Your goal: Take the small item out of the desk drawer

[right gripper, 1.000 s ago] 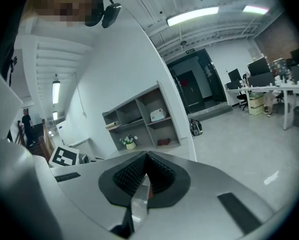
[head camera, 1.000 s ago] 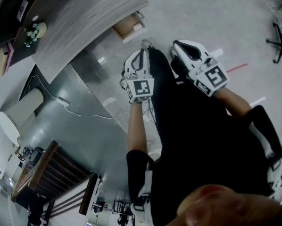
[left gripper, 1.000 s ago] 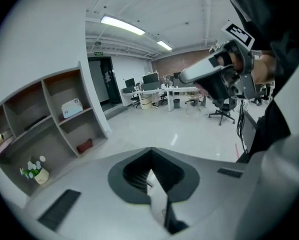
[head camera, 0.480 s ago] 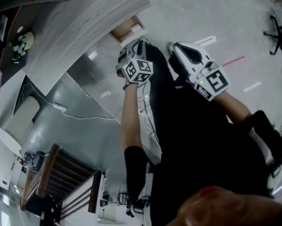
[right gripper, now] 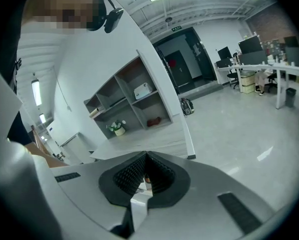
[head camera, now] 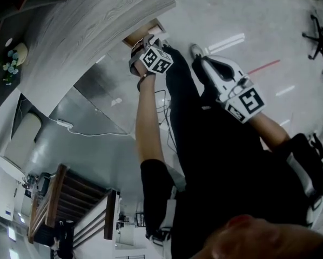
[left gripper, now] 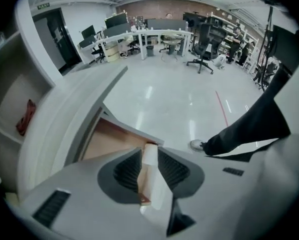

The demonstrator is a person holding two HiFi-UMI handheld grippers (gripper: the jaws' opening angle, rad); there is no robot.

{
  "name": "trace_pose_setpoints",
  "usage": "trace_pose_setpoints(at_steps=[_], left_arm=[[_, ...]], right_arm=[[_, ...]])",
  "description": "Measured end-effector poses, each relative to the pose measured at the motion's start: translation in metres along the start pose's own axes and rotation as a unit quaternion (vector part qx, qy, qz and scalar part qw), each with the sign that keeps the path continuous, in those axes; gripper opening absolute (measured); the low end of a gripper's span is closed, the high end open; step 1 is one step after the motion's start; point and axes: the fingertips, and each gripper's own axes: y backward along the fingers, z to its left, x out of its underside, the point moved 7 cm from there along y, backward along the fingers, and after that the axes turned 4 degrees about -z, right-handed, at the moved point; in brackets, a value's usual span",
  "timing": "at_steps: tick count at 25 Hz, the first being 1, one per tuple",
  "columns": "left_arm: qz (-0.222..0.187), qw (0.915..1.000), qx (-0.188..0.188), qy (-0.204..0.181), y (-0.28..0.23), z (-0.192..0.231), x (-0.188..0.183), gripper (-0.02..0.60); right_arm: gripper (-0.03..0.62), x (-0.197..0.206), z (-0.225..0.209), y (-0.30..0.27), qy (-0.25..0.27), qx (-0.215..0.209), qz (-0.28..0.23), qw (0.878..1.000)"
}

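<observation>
Open shiny grey floor (left gripper: 179, 104) fills the upper right. Our left gripper (left gripper: 149, 153) is opening around the brown wooden drawer's (left gripper: 112, 140) white edge (left gripper: 150, 160).

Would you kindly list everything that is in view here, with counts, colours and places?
Desk top: one, pale grey wood grain, upper left in the head view.
Drawer: one, brown inside, open under the desk's edge.
Small piece: one, white, at the drawer's front; what it is I cannot tell.
Shelf unit: one, grey, behind the desk.
Potted plant: one, white flowers, on a shelf.
Cable: one, white, on the floor.
Floor line: one, red, near the right gripper.
Left gripper: one, white and grey, at the drawer, jaws opening with the white piece between them.
Right gripper: one, white and grey, away from the desk, jaws together.
Person's left arm: one, bare forearm, black sleeve.
</observation>
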Motion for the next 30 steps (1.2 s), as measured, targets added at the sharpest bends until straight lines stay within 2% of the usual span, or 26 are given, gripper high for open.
trace_pose_setpoints(at_steps=[4,12,18,23,30], left_arm=[[0.031,0.9993,0.021,-0.002,-0.036,0.001,0.009,0.098],[0.077,0.9962,0.042,-0.004,-0.088,0.009,0.03,0.138],[0.089,0.9944,0.056,-0.011,-0.109,0.01,0.034,0.156],[0.099,0.9929,0.064,-0.015,-0.121,0.007,0.037,0.163],[0.099,0.9928,0.065,-0.016,-0.136,0.008,0.039,0.163]], right_arm=[[-0.002,0.01,-0.011,-0.001,0.008,0.004,0.015,1.0],[-0.002,0.028,-0.025,-0.008,-0.027,0.02,0.034,0.999],[-0.002,0.034,-0.025,-0.014,-0.058,0.028,0.045,0.997],[-0.002,0.041,-0.033,-0.012,-0.029,0.023,0.051,0.998],[-0.001,0.046,-0.04,-0.01,-0.052,0.043,0.057,0.996]])
